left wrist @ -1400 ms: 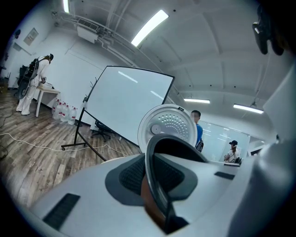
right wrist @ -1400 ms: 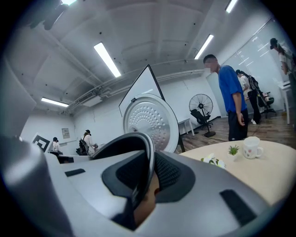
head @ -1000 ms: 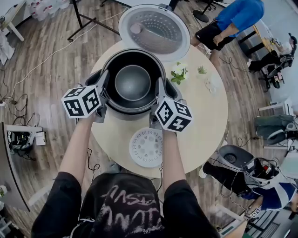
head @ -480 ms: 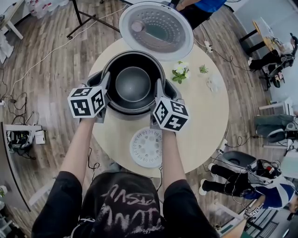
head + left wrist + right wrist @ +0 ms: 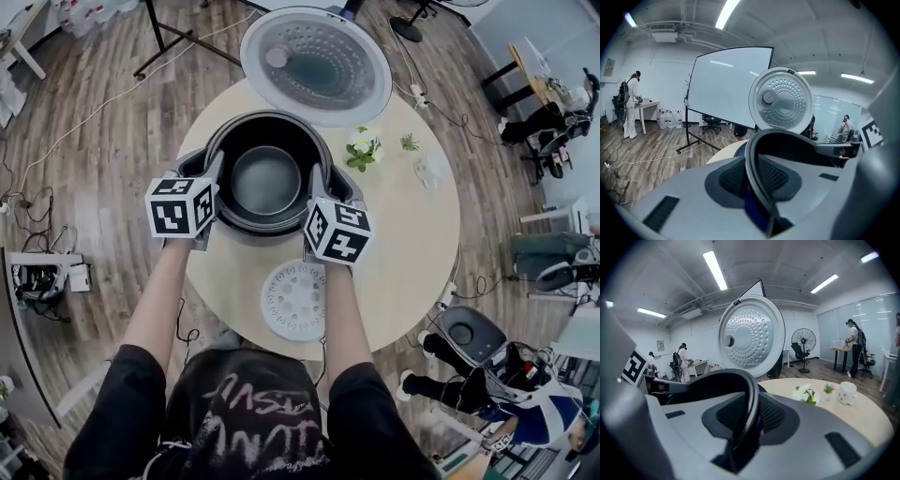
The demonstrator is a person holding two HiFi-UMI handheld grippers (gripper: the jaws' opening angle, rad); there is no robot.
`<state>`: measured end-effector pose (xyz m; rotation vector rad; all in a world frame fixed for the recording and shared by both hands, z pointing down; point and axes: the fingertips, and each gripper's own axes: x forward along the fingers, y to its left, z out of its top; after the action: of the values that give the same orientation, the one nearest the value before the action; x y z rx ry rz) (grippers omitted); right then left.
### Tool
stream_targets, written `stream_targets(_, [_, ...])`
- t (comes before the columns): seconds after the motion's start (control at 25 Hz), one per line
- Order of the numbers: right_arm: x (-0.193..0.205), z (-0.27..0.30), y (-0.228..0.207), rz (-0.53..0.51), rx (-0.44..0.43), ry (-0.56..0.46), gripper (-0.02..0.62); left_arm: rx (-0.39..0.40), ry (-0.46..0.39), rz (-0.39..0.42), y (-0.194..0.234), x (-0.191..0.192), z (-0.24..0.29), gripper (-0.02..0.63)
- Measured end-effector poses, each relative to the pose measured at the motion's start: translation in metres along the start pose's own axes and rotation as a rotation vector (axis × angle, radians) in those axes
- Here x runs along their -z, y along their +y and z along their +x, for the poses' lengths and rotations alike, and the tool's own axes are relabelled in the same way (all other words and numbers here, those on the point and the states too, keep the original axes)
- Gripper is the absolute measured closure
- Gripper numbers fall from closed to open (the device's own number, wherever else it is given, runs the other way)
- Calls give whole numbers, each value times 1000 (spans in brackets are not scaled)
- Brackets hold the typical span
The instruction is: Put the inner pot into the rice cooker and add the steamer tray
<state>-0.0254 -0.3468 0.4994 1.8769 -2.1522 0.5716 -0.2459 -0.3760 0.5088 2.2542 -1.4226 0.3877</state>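
Worktop: we have a round, pale worktop (image 5: 412, 244) carrying everything, with the person standing at its near edge.
Rice cooker: the rice cooker (image 5: 262, 231) sits on the far half of the worktop, its body dark grey.
Lid: the lid (image 5: 316, 66) is swung fully up and back, its perforated inner plate facing us.
Inner pot: the inner pot (image 5: 266, 183) is down inside the cooker's well. Its rim looks level with the cooker's top, so we judge it seated or very nearly so.
Steamer tray: the white perforated steamer tray (image 5: 294, 298) lies flat on the worktop just in front of the cooker, between the person's forearms, with nothing touching it.
Left hand-held gripper: the left hand-held gripper (image 5: 214, 171) is at the pot's left edge. Its jaws have just been opening, and the rim runs between the pads. A dark gap shows beside the rim, so we read the hold as let go.
Right hand-held gripper: the right hand-held gripper (image 5: 319, 183) mirrors it at the pot's right edge. Its jaws have also just been opening, the rim is between the pads, and nothing looks clamped.
Flowers: a small spray of flowers (image 5: 359, 150) stands just right of the cooker, clear of the work.
Done: the pot appears to be placed.
Left: we have to draw both grippers off the rim, pick up the steamer tray and set it inside the pot. The open lid leaves the way clear.
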Motion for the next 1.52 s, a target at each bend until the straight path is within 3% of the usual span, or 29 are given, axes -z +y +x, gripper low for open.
stream_targets(0.32, [5,8,-1,-120,50,81,491,-19,70,60,3,6,10,503])
stream_targets(0.72, [5,11,-2,-178,69,60,495,-90,106,263,4,7,17,488])
stream_targets(1.08, [1,6,2,-119,24,17,468,-98,69,245,8,1,10,462])
stream_targets(1.52, [-27,-46,-9,-55,5,-118,469,-58,-98,232,-10,-36,-35,463])
